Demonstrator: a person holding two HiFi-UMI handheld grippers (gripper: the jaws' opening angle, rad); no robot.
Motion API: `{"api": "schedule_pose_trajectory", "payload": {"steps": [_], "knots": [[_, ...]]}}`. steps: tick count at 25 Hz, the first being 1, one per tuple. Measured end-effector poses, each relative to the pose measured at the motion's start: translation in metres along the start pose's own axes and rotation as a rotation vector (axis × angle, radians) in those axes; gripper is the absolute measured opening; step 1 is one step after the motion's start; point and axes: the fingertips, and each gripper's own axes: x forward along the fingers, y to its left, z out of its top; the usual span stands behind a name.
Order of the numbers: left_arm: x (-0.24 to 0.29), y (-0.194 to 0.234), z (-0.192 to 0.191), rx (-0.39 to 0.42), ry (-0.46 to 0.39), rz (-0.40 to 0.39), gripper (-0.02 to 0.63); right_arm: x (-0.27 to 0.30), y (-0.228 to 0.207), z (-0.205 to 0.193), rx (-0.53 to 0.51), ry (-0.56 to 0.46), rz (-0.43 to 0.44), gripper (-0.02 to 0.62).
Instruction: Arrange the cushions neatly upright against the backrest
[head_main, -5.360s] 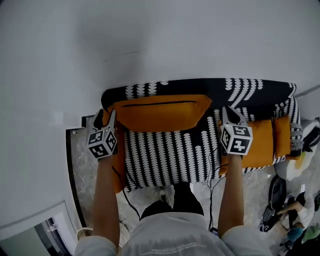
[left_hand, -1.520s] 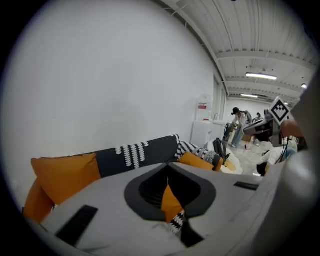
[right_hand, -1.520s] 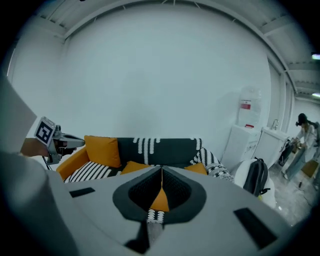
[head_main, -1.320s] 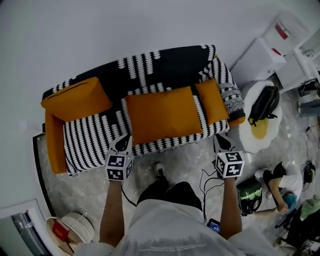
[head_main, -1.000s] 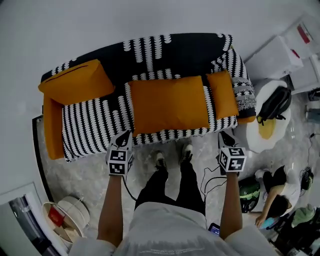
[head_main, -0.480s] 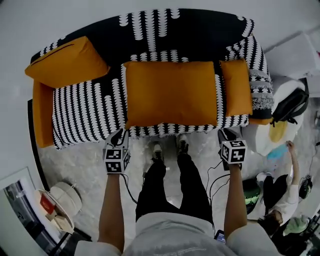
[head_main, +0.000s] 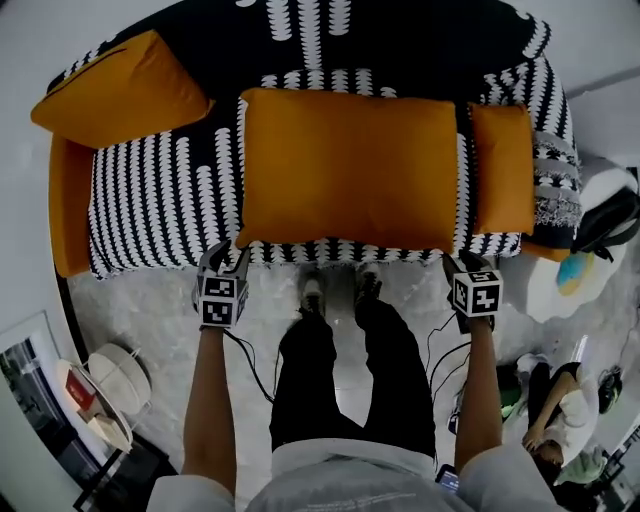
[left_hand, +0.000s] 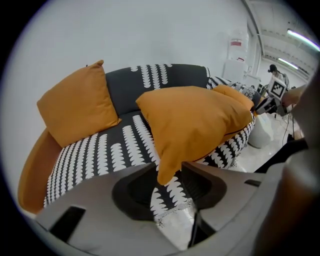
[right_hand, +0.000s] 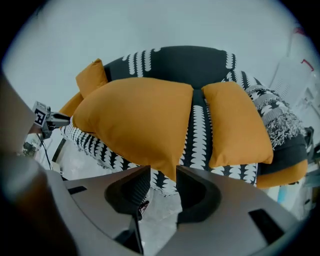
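Observation:
A large orange cushion (head_main: 345, 170) lies flat across the middle of the black-and-white patterned sofa (head_main: 160, 200). A second orange cushion (head_main: 120, 95) leans upright on the backrest at the left. A smaller one (head_main: 503, 168) lies at the right end. My left gripper (head_main: 226, 258) is at the big cushion's front left corner. Its jaws are opening, and the corner tip (left_hand: 167, 172) hangs loose between them. My right gripper (head_main: 458, 264) is at the front right corner. Its jaws are also opening, with that corner (right_hand: 170, 167) between them and not pinched.
An orange armrest (head_main: 68, 215) bounds the sofa's left end. A white round table with a dark backpack (head_main: 615, 215) stands to the right. A person sits on the floor (head_main: 555, 415) at lower right. Cables (head_main: 440, 345) trail over the marble floor, and a round white object (head_main: 115, 375) sits at lower left.
Both grippers have come up to the sofa's front edge, one at each front corner of the middle cushion. The sofa now fills more of the head view.

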Motion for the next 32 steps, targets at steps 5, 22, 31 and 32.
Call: {"api": "schedule_pose_trajectory", "payload": {"steps": [5, 22, 31, 32], "knots": [[0.029, 0.004, -0.014, -0.022, 0.037, 0.011, 0.187, 0.033, -0.008, -0.011, 0.012, 0.017, -0.008, 0.143], [0.005, 0.004, 0.038, -0.067, 0.175, 0.034, 0.071, 0.009, -0.013, 0.022, 0.001, 0.161, 0.001, 0.009], [-0.019, 0.033, 0.119, -0.233, 0.129, 0.088, 0.064, -0.048, -0.026, 0.112, -0.07, 0.127, 0.03, 0.009], [-0.019, 0.038, 0.13, -0.247, 0.118, 0.086, 0.064, -0.052, -0.029, 0.126, -0.081, 0.118, 0.026, 0.009]]}}
